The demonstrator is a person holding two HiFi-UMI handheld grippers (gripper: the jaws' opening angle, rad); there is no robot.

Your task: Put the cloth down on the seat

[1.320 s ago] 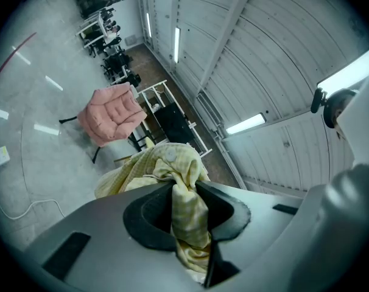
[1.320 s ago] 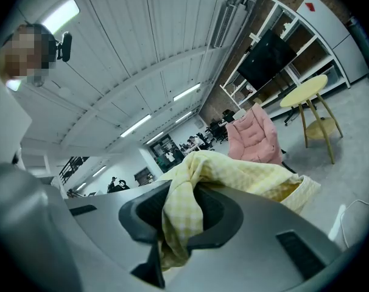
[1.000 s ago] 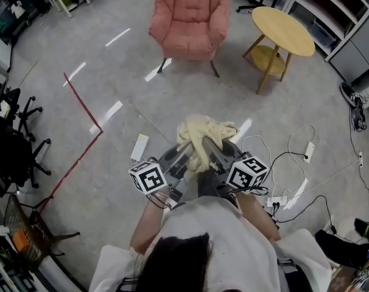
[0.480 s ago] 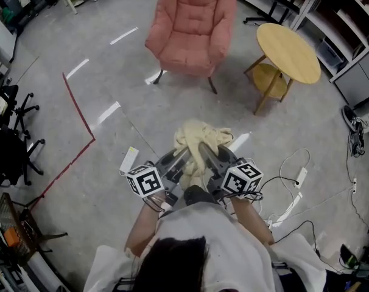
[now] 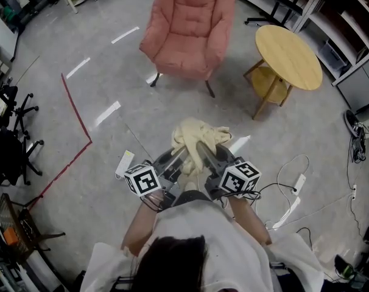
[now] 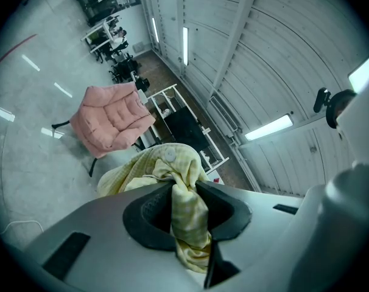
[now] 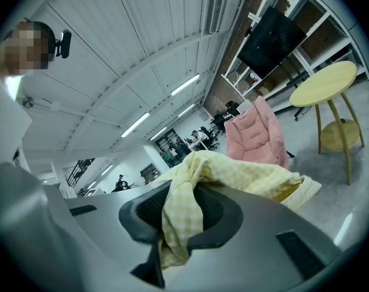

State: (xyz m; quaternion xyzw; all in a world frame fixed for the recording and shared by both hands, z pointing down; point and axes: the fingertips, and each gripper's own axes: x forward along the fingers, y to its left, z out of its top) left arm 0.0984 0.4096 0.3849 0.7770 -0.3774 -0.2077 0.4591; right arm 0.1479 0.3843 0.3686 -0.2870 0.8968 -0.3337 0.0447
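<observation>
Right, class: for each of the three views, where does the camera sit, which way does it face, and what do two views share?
Head view: on the person's head, facing steeply down; hair, arms, left hand-held gripper, right hand-held gripper show.
Left gripper view: on that hand-held gripper, along jaws clamping the cloth; white clothing at right.
Right gripper view: likewise; white clothing at left.
Shared: all show the pink armchair ahead.

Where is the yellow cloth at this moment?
In the head view the cloth sits at centre, clamped by the left gripper and the right gripper, above the floor, short of the pink armchair.
</observation>
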